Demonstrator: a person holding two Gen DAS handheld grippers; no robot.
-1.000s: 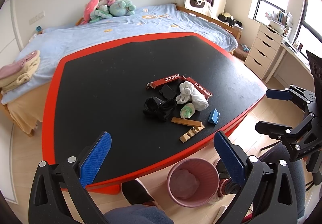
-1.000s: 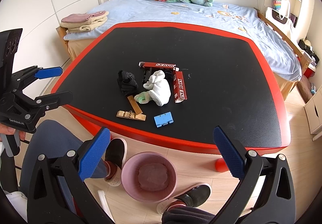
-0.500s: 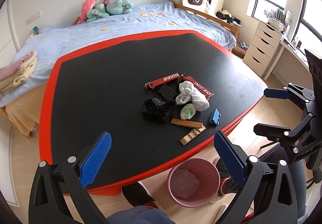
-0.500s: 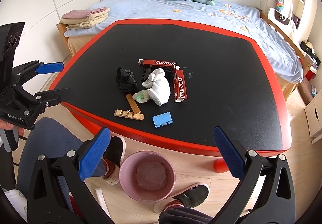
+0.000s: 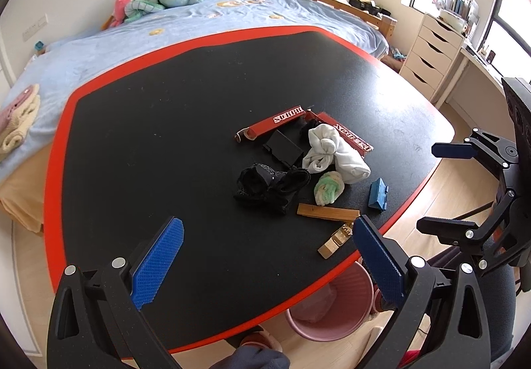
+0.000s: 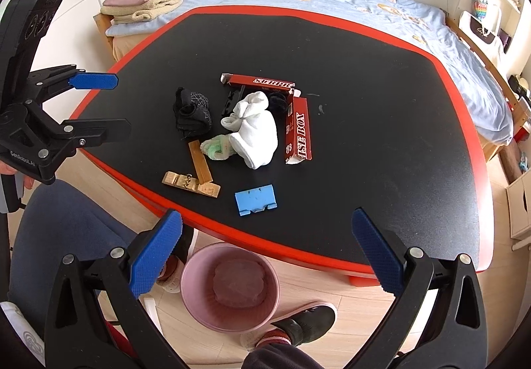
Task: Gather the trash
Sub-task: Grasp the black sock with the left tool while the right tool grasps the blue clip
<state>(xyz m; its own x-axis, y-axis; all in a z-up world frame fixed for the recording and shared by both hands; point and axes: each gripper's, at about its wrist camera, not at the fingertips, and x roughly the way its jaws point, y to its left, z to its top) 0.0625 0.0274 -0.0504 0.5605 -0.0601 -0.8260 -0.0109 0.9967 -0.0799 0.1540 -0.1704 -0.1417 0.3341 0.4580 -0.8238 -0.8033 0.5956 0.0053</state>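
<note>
Both grippers empty, fingers spread: left gripper (image 5: 265,256), right gripper (image 6: 267,249). Trash pile (image 6: 245,133) sits mid-table (image 6: 365,47); pink bin (image 6: 229,282) on floor below near edge. Risk: limp socks snag neighbours, drops miss the bin.

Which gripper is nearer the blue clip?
Right, narrowly. The blue clip lies just ahead of the right gripper; the left gripper sits farther back, with the clip off to its right.
</note>
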